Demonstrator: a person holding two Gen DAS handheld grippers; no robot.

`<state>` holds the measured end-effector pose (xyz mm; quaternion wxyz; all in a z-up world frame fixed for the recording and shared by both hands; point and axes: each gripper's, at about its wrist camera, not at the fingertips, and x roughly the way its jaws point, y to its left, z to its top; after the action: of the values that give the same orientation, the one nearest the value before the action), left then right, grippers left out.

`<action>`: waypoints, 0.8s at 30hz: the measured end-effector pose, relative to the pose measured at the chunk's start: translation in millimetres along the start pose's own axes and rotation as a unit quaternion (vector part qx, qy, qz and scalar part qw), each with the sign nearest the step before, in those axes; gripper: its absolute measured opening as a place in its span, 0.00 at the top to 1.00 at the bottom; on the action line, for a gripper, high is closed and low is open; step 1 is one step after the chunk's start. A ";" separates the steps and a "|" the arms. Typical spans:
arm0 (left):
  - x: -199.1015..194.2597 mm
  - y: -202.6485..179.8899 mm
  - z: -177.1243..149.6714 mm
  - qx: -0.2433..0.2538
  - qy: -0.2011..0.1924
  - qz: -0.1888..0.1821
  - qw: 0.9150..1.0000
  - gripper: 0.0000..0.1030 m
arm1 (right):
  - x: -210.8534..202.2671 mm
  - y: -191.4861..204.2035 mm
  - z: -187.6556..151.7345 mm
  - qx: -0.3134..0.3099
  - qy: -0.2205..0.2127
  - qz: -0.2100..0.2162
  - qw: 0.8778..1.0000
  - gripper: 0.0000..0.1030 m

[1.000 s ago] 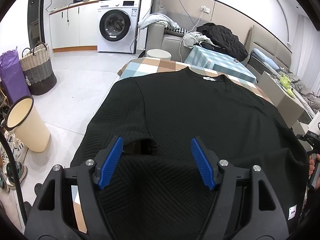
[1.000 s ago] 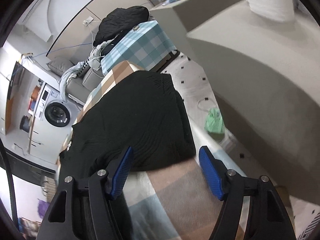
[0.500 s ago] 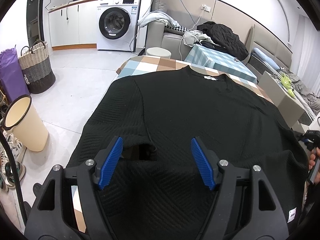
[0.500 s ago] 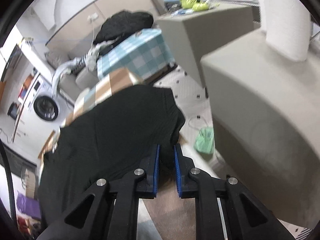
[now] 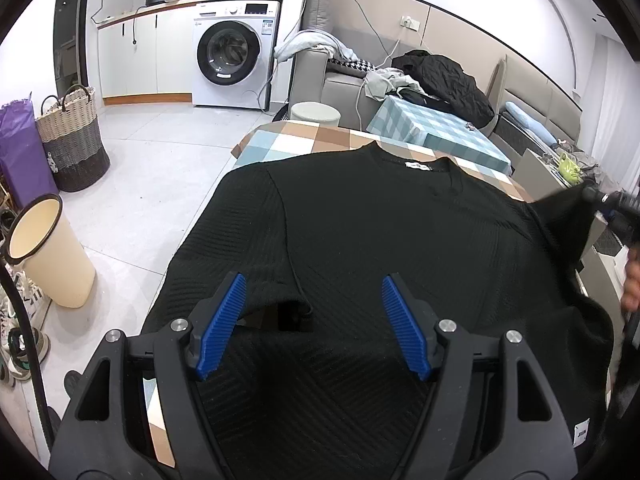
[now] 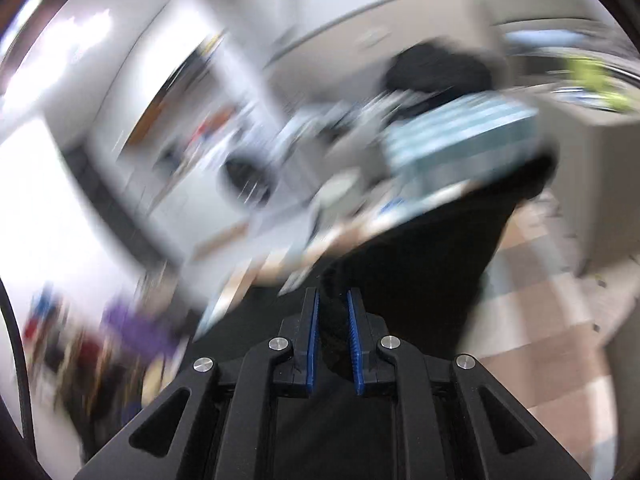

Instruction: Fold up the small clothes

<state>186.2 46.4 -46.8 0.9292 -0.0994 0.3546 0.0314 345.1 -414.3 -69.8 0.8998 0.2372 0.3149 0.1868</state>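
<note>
Between right gripper (image 6: 332,300) pads — black sweater (image 5: 360,232); left gripper (image 5: 314,292) agape.

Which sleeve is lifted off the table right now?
The black sweater's right-hand sleeve, pinched by the right gripper; the other sleeve lies flat.

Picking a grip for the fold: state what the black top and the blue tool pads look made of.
Black ribbed short-sleeved top: matte knit, probably cotton or a blend, by its raised chevron ridges and soft drape. Blue ridged pads on the left tool: apparently rubber or plastic, moulded grooves.
</note>
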 end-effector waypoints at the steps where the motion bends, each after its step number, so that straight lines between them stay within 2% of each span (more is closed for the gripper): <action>1: -3.0 1.7 -1.3 -0.001 0.001 -0.001 1.000 0.33 | 11.9 11.6 -9.2 -0.018 0.029 0.005 0.999 0.83; 2: -1.6 1.4 -1.1 -0.003 0.001 -0.002 1.000 0.33 | 24.2 19.6 -19.1 -0.033 0.063 0.011 0.997 0.79; 3: -4.3 2.2 -2.0 -0.002 0.001 -0.001 1.000 0.33 | 32.8 22.5 -26.0 -0.040 0.090 0.010 0.995 0.67; 4: -2.5 2.0 -1.7 -0.003 0.002 0.000 1.000 0.33 | 41.6 22.5 -33.8 -0.044 0.120 0.002 0.992 0.61; 5: -4.3 3.5 -2.3 -0.004 0.003 0.000 1.000 0.33 | 45.4 19.8 -39.6 -0.043 0.132 -0.007 0.990 0.61; 7: -8.9 10.2 -5.6 -0.009 0.003 0.002 1.000 0.33 | 44.1 10.7 -44.9 -0.027 0.127 -0.021 0.991 0.60; 10: -8.5 15.5 -7.0 -0.019 0.004 0.004 1.000 0.33 | 40.7 -17.4 -47.4 0.031 0.118 -0.075 0.990 0.60; 12: -6.5 20.1 -8.2 -0.029 0.007 0.012 0.999 0.33 | 45.4 -26.7 -53.5 0.050 0.123 -0.079 0.988 0.60; 14: -4.5 27.6 -9.2 -0.047 0.013 0.016 0.999 0.33 | 52.0 -30.0 -61.4 0.042 0.142 -0.083 0.985 0.60; 17: -5.2 44.4 -14.1 -0.082 0.023 0.027 0.996 0.33 | 64.2 -33.0 -68.9 0.031 0.171 -0.115 0.978 0.60; 19: -7.2 59.7 -19.2 -0.108 0.029 0.030 0.993 0.33 | 59.1 -33.9 -69.8 0.040 0.163 -0.112 0.979 0.57; 24: -20.8 106.1 -36.1 -0.201 0.043 0.036 0.978 0.33 | 33.5 -23.0 -75.3 0.044 0.139 -0.088 0.985 0.48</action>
<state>133.4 142.9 -76.4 0.8723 -0.2730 0.3839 0.1313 324.5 -393.5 -150.2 0.8487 0.2199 0.4648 0.1238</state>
